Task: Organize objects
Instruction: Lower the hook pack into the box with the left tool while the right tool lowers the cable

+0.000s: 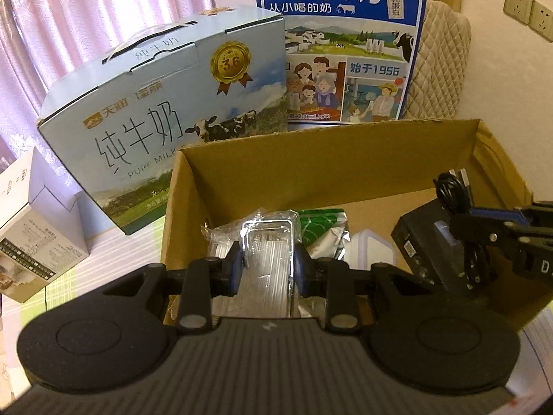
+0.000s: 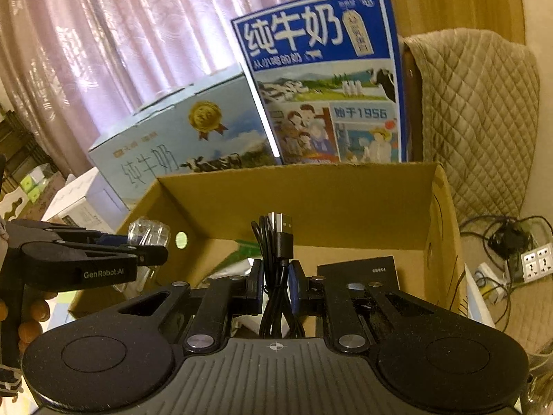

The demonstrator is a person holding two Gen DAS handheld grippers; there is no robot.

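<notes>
Lower centre of the left wrist view: left hand-held gripper (image 1: 266, 269) clamped on a clear plastic packet of shiny silver contents (image 1: 268, 259), held over the open brown cardboard box (image 1: 328, 162). Lower centre of the right wrist view: right hand-held gripper (image 2: 274, 288) closed on a bundled black USB cable (image 2: 278, 259), above the same box beside a black rectangular device (image 2: 359, 271). Behind the box, pale blue milk carton (image 1: 162, 117) and dark blue milk carton (image 1: 345, 45).
</notes>
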